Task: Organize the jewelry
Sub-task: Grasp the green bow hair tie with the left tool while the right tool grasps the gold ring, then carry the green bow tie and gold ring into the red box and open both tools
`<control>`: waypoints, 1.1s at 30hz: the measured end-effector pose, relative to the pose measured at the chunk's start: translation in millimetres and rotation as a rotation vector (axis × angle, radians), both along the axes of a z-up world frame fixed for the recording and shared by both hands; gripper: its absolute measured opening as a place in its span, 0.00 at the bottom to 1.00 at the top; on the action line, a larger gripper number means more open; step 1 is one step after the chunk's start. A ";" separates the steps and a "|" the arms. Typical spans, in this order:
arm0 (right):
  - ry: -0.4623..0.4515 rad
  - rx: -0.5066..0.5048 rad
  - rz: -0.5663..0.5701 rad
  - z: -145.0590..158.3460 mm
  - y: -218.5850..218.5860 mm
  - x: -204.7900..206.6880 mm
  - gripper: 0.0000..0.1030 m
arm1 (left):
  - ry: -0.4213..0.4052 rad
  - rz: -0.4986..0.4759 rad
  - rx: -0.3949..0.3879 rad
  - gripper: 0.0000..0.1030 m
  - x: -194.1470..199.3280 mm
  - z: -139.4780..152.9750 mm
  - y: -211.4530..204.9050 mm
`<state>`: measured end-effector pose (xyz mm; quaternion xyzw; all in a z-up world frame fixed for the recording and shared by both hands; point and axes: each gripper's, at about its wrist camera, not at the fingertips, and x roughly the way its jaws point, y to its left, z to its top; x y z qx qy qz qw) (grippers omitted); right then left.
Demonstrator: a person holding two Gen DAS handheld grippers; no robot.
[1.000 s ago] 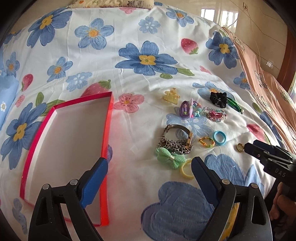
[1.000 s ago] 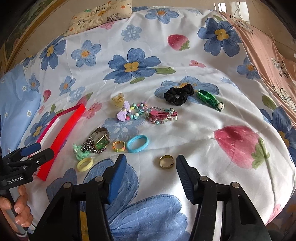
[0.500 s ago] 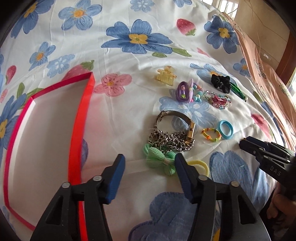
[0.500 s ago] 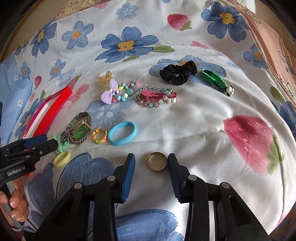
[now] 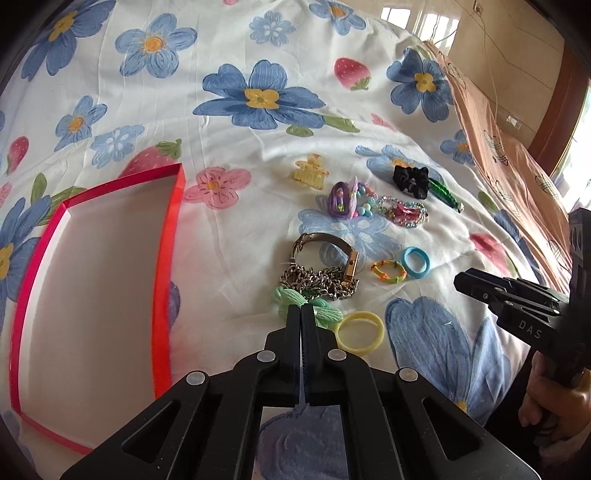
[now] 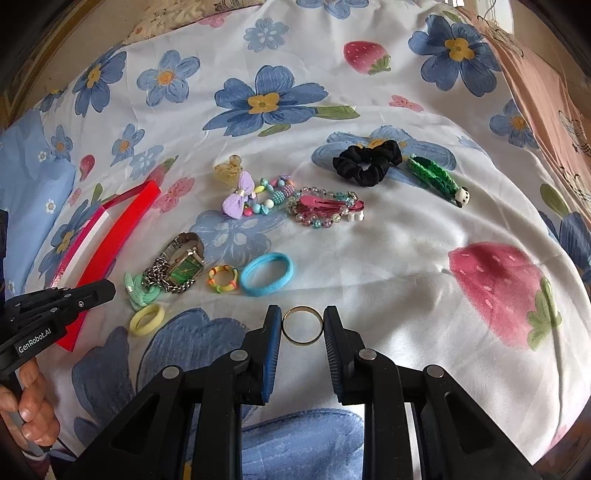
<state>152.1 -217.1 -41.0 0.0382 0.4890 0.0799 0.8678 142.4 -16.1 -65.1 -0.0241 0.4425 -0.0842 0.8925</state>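
My left gripper is shut on the middle of a mint green bow lying on the flowered bedsheet. A red-rimmed tray lies to its left. My right gripper is closed on a gold ring, its jaws touching the ring's sides. A watch with a chain, a yellow hair tie, a blue hair tie, a striped ring, a lilac bow, beaded bracelets and a black scrunchie lie spread on the sheet.
A yellow claw clip and a green hair clip lie at the far side of the jewelry. A peach blanket runs along the right. A patterned pillow lies at the back.
My left gripper moved down and shut on the green bow. My right gripper narrowed its jaws around the gold ring until they touch it.
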 end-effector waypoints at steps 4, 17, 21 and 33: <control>-0.014 0.008 0.014 5.6 5.3 -2.8 0.23 | 0.093 0.024 -0.117 0.24 7.6 -9.3 11.9; -0.002 0.026 0.021 1.0 4.9 -1.1 0.23 | 0.109 0.034 -0.083 0.09 37.5 -20.9 -8.8; -0.011 0.031 0.021 3.6 6.2 0.6 0.23 | 0.087 0.038 -0.101 0.04 30.0 -13.9 -3.6; -0.029 0.091 0.087 18.5 37.5 2.0 0.23 | -0.017 0.066 -0.148 0.02 -24.3 31.5 35.2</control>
